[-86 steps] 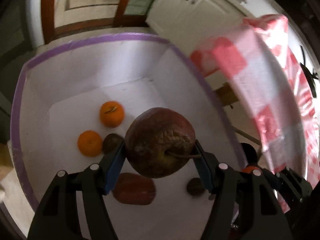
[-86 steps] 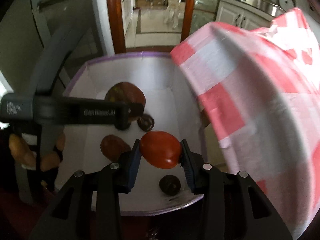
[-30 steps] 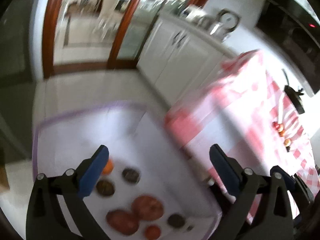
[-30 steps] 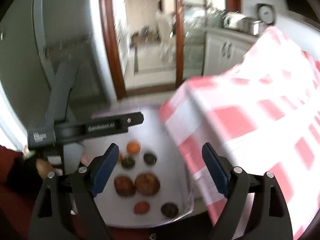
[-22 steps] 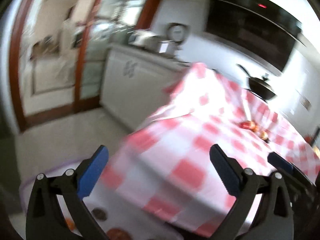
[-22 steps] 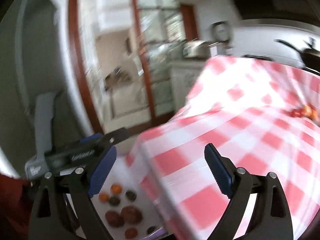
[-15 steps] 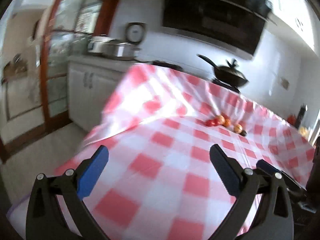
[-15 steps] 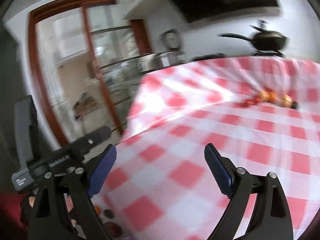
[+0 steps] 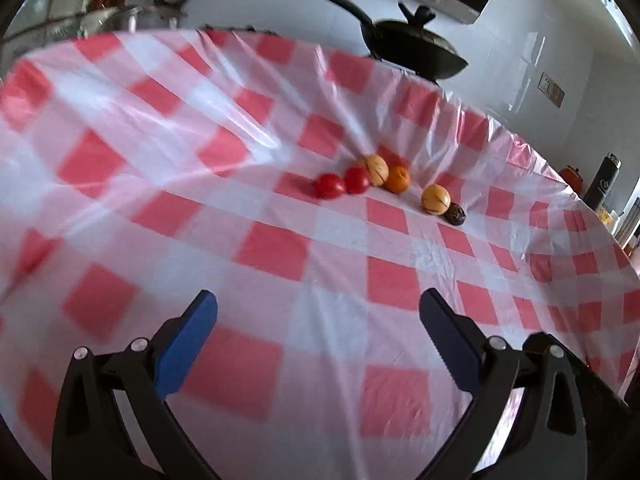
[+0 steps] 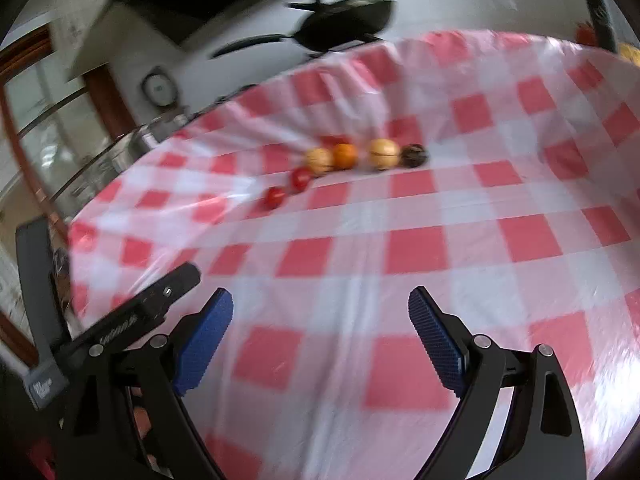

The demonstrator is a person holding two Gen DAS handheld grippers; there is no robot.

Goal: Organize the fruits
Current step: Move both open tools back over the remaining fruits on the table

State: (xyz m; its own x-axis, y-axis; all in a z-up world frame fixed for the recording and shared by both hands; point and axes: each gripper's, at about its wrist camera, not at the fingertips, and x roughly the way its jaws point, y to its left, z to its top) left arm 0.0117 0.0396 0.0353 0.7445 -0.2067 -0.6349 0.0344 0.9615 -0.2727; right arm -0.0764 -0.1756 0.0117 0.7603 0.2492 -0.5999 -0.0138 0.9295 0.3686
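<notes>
Several fruits lie in a row far across the red-and-white checked tablecloth (image 9: 312,264): two red tomatoes (image 9: 329,186), a tan fruit (image 9: 377,169), an orange (image 9: 397,179), another tan fruit (image 9: 435,199) and a dark fruit (image 9: 456,214). The same row shows in the right wrist view, from a red tomato (image 10: 275,197) to the dark fruit (image 10: 414,155). My left gripper (image 9: 318,328) is open and empty above the near cloth. My right gripper (image 10: 320,324) is open and empty too, with the left gripper's body (image 10: 132,320) at its left.
A black wok (image 9: 412,50) stands behind the table against the white wall. A steel pot (image 9: 100,24) and a doorway are at the far left. A dark bottle (image 9: 604,180) stands at the far right.
Both grippers dropped their fruit into the white box on the floor, opened, and swung up and right over the table. The box is out of view; the row of fruits is closer.
</notes>
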